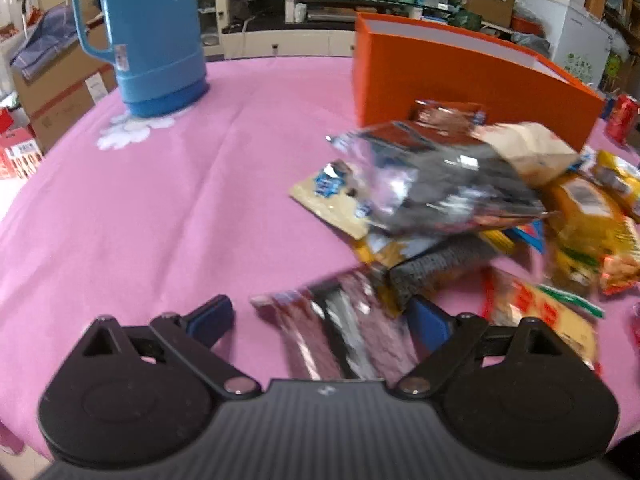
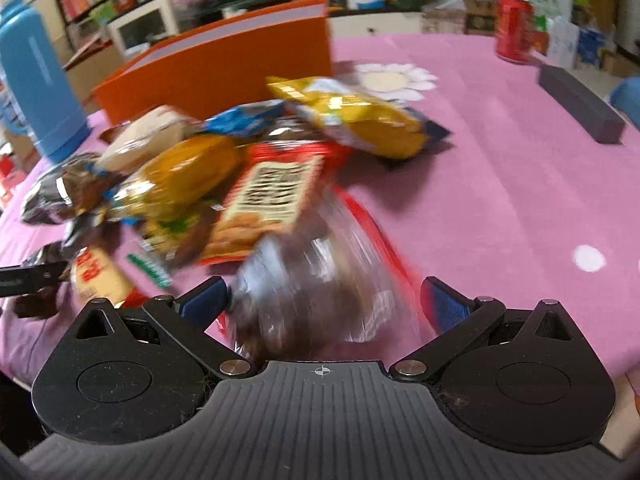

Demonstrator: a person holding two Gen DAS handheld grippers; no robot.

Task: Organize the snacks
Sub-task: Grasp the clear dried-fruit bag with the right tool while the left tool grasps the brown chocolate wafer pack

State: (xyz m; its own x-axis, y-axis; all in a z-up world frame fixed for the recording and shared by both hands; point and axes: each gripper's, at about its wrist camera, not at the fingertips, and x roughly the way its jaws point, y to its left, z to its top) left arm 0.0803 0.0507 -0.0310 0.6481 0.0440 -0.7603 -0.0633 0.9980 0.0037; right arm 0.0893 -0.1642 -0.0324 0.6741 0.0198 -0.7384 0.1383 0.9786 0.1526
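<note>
Left wrist view: a round table under a pink cloth (image 1: 160, 208) filled the frame, a white flower print on it at 10 o'clock beneath a tall blue thermos jug (image 1: 152, 36). Beyond stood a cluttered room: cardboard cartons at 9 o'clock, a dark glass shelf unit with jars and boxes at 12, a white cabinet at 2. An orange box (image 1: 460, 80), open-topped with a pale lining, sat at 1 o'clock on the cloth. The snack pile (image 1: 460, 196) lay just before it, from centre out to 3 o'clock: a crumpled silver-clear bag on top, tan, yellow and orange packets under and beside it, all blurred. The left gripper (image 1: 320, 320) had its jaws wide, holding nothing; a reddish clear-windowed packet (image 1: 344, 332) lay between its blue pads, contact not clear. Right wrist view: the same pink cloth (image 2: 500, 200), a white daisy print at 12 to 1 o'clock, a red can (image 2: 514, 28) at 1, a dark grey block (image 2: 580, 104) at 2, shelves and boxes behind. The orange box (image 2: 224, 64) stood at 11 o'clock, the thermos jug (image 2: 36, 88) at 9 to 10. Snack packets (image 2: 224, 168) ran from 9 o'clock to centre, yellow, orange, red and blue. The right gripper (image 2: 324, 300) stood wide open, a blurred clear bag with brown contents (image 2: 316, 284) between its pads; whether they touched it I could not tell.
</note>
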